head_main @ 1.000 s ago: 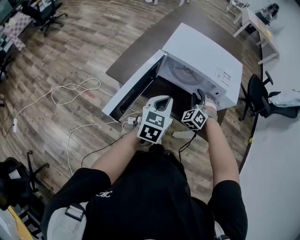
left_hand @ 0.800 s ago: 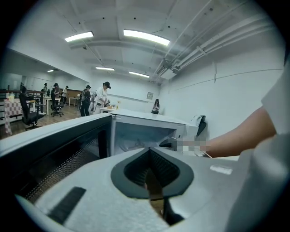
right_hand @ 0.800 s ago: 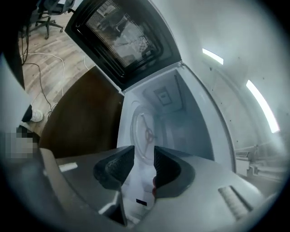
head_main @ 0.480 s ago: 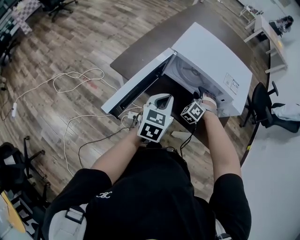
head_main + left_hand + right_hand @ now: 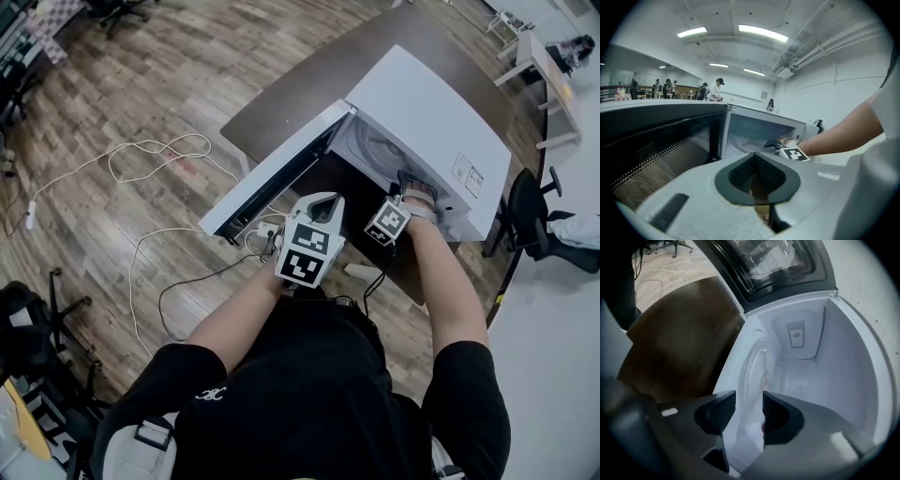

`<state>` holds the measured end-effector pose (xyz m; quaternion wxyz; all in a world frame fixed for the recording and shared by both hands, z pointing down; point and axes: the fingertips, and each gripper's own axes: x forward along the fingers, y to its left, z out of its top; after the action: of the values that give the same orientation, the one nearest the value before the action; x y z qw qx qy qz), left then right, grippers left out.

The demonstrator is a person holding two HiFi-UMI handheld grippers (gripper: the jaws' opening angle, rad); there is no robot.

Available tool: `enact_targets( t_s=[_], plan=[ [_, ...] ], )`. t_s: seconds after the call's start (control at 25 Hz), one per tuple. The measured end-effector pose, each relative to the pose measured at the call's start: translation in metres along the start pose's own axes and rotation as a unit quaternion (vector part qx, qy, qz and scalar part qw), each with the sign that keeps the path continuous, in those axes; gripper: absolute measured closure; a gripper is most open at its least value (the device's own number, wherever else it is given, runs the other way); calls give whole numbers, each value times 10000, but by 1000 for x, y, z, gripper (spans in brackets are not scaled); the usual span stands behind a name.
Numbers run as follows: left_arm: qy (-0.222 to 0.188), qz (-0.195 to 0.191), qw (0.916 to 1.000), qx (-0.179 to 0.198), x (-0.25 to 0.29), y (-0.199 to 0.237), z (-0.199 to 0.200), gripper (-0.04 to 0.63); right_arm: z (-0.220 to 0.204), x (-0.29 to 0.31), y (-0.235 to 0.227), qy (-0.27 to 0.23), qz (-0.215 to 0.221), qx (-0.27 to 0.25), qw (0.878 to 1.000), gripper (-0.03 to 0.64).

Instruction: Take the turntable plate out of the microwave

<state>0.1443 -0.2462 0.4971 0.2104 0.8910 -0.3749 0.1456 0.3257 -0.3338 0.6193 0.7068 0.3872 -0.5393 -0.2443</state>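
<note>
Before the white box-shaped microwave point(image 5: 422, 103), our left gripper point(image 5: 322, 197) waits, fingers point(image 5: 740, 176) pressed together, empty. At its mouth our right gripper point(image 5: 749, 406) has just been spreading its fingers point(image 5: 717, 411), nothing between them. The round clear glass turntable plate point(image 5: 757, 376) lies inside. Next we straddle its rim and pinch.

Open-plan office or lab workspace.
Wood-look floor point(image 5: 112, 84), rolling office chairs point(image 5: 527, 217), white desks point(image 5: 536, 66), loose cables point(image 5: 155, 150); ceiling strip lights point(image 5: 761, 32), people point(image 5: 715, 89) standing far off.

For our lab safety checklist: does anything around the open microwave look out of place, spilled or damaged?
Nothing spilled or broken. The turntable plate lies in place inside the microwave. Only the loose white cable sprawled across the floor looks untidy, a possible trip hazard.
</note>
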Motion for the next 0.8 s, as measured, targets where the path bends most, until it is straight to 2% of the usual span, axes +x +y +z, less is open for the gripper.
enact_targets(
  t_s=[0.28,0.6,0.8],
  plan=[
    [48,33,10000,9,6,5,1,586,-6,13,-8,197,110,87,9997,435],
    [46,30,10000,3,13,10,5,586,-11,19,-6,271,-383,17,9989,466],
    [94,56,9999,-24,17,14,2,586,-12,23,-8,279,-506,127,9982,474]
  ],
)
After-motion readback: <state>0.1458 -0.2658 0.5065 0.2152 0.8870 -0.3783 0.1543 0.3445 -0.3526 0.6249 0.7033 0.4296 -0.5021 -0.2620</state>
